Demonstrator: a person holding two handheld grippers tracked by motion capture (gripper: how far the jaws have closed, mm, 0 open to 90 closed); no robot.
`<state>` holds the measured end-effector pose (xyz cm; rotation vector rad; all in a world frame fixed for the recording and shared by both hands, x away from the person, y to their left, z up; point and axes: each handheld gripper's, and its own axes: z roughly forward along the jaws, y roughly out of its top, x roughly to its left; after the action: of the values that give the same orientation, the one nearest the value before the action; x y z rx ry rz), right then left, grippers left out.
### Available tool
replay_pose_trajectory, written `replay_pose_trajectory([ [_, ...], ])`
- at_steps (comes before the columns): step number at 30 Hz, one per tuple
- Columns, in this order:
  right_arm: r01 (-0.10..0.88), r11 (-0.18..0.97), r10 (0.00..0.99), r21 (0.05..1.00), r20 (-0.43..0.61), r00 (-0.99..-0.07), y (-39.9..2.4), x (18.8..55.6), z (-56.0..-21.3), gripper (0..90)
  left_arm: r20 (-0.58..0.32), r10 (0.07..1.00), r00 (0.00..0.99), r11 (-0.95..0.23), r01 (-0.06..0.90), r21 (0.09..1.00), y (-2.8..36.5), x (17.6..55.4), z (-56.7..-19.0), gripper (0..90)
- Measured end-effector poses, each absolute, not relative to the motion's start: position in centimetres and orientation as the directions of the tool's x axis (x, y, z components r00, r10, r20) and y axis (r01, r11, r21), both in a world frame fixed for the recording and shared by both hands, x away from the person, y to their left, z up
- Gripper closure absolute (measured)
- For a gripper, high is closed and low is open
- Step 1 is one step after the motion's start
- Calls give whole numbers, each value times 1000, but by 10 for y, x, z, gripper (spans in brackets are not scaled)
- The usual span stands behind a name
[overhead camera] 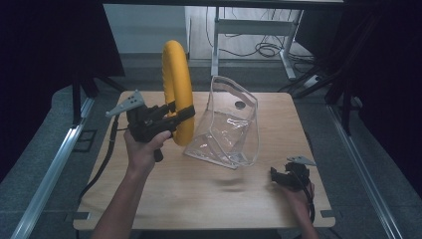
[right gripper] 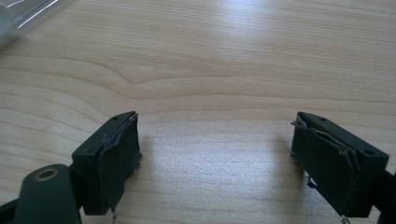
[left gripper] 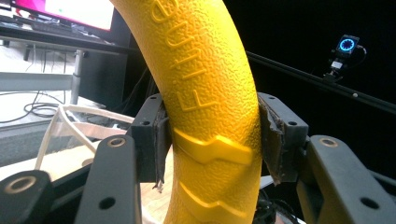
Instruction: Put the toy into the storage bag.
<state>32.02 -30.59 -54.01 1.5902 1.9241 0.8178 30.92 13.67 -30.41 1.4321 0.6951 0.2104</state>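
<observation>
Raised letters "Fitne" on yellow ring (left gripper: 205,93) (rest cut off).

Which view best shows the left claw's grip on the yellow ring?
Left gripper view: both pads press the yellow ring up close. High view shows the left claw holding it upright beside the clear bag.

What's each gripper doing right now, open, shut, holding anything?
Left gripper: shut on the yellow ring, held upright above the table.
Right gripper: open, nothing between the jaws, low over the table.
</observation>
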Motion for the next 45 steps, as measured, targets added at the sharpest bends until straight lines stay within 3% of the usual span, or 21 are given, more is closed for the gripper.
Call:
replay_pose_trajectory([
  [45,677,130,983,724,-6,-183,-306,320,-540,156,-291,472,832,143,254,957,91,320,-271,488],
])
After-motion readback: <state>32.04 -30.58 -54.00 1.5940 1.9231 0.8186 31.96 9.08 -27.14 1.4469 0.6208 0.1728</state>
